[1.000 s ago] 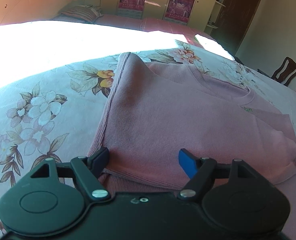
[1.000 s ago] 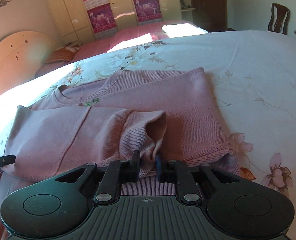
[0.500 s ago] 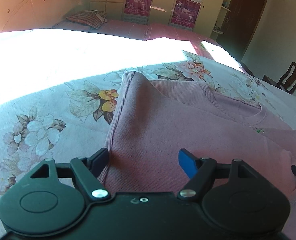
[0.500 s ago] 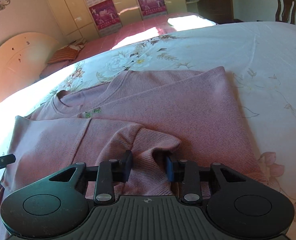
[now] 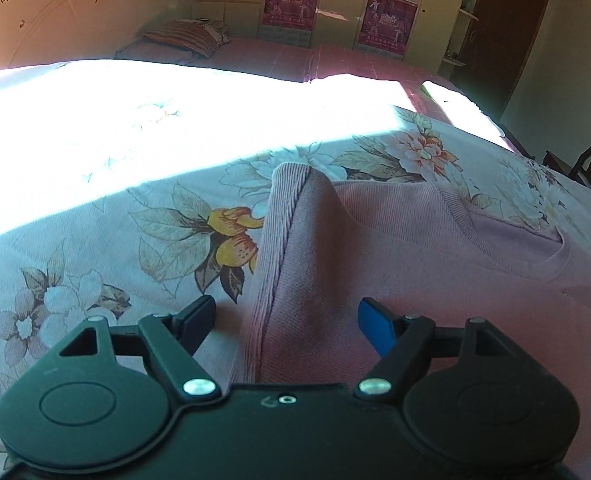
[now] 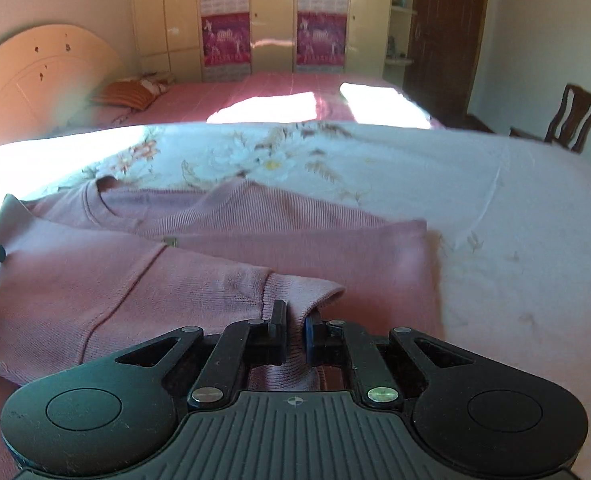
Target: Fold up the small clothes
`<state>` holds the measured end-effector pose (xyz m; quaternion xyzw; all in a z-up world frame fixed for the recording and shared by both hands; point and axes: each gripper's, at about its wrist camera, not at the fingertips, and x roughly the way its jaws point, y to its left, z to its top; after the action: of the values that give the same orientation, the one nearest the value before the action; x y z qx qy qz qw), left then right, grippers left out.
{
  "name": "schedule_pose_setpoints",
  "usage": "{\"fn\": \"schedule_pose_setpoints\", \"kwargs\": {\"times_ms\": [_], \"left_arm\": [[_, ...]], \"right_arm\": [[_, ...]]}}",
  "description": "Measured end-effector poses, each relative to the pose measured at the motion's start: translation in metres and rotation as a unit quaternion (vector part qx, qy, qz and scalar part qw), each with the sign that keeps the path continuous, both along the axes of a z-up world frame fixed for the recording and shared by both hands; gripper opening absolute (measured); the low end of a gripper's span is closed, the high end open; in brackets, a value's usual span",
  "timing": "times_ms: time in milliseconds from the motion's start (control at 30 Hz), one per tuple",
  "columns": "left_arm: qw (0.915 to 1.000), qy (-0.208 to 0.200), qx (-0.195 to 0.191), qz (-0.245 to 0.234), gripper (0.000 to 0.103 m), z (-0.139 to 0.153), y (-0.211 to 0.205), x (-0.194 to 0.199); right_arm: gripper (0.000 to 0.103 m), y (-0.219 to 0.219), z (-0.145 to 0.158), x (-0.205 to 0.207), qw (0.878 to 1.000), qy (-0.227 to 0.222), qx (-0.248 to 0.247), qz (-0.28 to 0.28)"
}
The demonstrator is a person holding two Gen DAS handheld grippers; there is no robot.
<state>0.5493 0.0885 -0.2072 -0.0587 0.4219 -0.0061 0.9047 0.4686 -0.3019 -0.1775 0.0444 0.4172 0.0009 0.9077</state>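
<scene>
My right gripper (image 6: 295, 330) has just closed its jaws on the sleeve cuff (image 6: 295, 292) of the pink sweater (image 5: 415, 264), which lies on the floral bed (image 5: 95, 240). My left gripper (image 5: 285, 316) stands released, its jaws straddling the sweater's ribbed edge.

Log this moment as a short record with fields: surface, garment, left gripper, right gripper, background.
surface: bed with a floral sheet, partly in bright sunlight
garment: pink sweater, lying partly folded on the sheet
left gripper: left gripper open, its jaws either side of the sweater's ribbed edge, not pressing it
right gripper: right gripper has just been closing and is now shut on the ribbed cuff of the sweater's sleeve
background: second bed with a pink cover, wardrobe with posters, wooden chair
</scene>
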Motion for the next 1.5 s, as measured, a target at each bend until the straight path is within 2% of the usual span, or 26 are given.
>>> {"fn": "schedule_pose_setpoints", "kwargs": {"times_ms": [100,233,267,400,467,500,533,633,700,733,767,833,933,1033,1100,1133,1267,1333,1400,1467,1500], "left_arm": [[1.0,-0.004,0.002,-0.002,0.076,-0.001,-0.001,0.004],[1.0,-0.007,-0.006,-0.003,0.076,0.002,-0.001,0.01],[0.9999,-0.007,-0.007,-0.006,0.076,0.003,-0.002,0.013],[0.9997,-0.01,-0.012,-0.019,0.076,0.005,-0.009,0.021],[0.9995,-0.009,-0.016,-0.025,0.072,0.003,-0.012,0.027],[0.9995,-0.009,-0.016,-0.026,0.066,0.002,-0.012,0.03],[0.9995,-0.013,-0.017,-0.023,0.052,0.0,-0.011,0.031],[0.9992,-0.025,-0.029,-0.011,0.025,-0.001,-0.002,0.036],[0.9986,-0.029,-0.045,-0.002,0.017,-0.001,0.006,0.035],[0.9982,-0.033,-0.05,0.0,0.014,-0.001,0.009,0.034],[0.9977,-0.037,-0.057,0.005,0.013,0.0,0.012,0.032],[0.9958,-0.051,-0.073,0.022,0.012,0.002,0.019,0.028],[0.9915,-0.065,-0.096,0.059,0.012,0.003,0.036,0.028],[0.9878,-0.038,-0.125,0.084,0.014,-0.011,0.053,0.04],[0.9919,-0.039,-0.1,0.067,0.017,-0.007,0.047,0.041],[0.9936,-0.039,-0.086,0.062,0.023,-0.005,0.044,0.04],[0.99,-0.054,-0.083,0.1,0.037,0.003,0.055,0.03],[0.9909,-0.068,-0.078,0.086,0.037,0.012,0.054,0.023],[0.9941,-0.068,-0.066,0.052,0.037,0.017,0.045,0.022],[0.996,-0.047,-0.067,0.035,0.04,0.012,0.036,0.03],[0.9967,-0.034,-0.064,0.036,0.04,0.006,0.032,0.035]], "right_arm": [[0.012,-0.009,0.002,-0.008,1.0,-0.009,0.025,-0.013],[0.05,-0.016,0.013,-0.01,0.999,-0.025,0.027,-0.029],[0.053,-0.017,0.016,-0.009,0.999,-0.028,0.026,-0.031],[0.053,-0.023,0.012,0.0,0.998,-0.017,0.041,-0.044],[0.053,-0.024,0.005,0.005,0.998,-0.006,0.046,-0.051],[0.053,-0.024,0.002,0.008,0.998,-0.003,0.047,-0.053],[0.053,-0.023,0.001,0.009,0.997,-0.002,0.049,-0.053],[0.052,-0.017,0.0,0.013,0.998,-0.003,0.042,-0.042],[0.04,-0.015,0.0,0.015,0.998,-0.002,0.045,-0.033],[0.026,-0.014,0.0,0.016,0.998,0.0,0.05,-0.029],[0.018,-0.013,0.0,0.016,0.998,-0.002,0.051,-0.026],[0.009,-0.008,0.001,0.014,0.999,-0.009,0.044,-0.017],[0.008,-0.003,0.012,0.012,0.998,-0.038,0.046,-0.006],[0.008,0.002,0.012,0.017,0.998,-0.043,0.038,0.005],[0.008,0.004,0.0,0.024,1.0,-0.023,0.014,0.0],[0.008,0.003,-0.007,0.025,1.0,-0.015,0.007,-0.004],[0.008,-0.005,-0.002,0.021,0.999,-0.028,0.03,-0.017],[0.009,-0.012,0.007,0.016,0.998,-0.034,0.05,-0.022],[0.021,-0.015,0.01,0.013,0.998,-0.033,0.052,-0.026],[0.056,-0.018,0.007,0.013,0.997,-0.024,0.063,-0.033],[0.056,-0.018,0.006,0.013,0.997,-0.021,0.07,-0.033]]}}
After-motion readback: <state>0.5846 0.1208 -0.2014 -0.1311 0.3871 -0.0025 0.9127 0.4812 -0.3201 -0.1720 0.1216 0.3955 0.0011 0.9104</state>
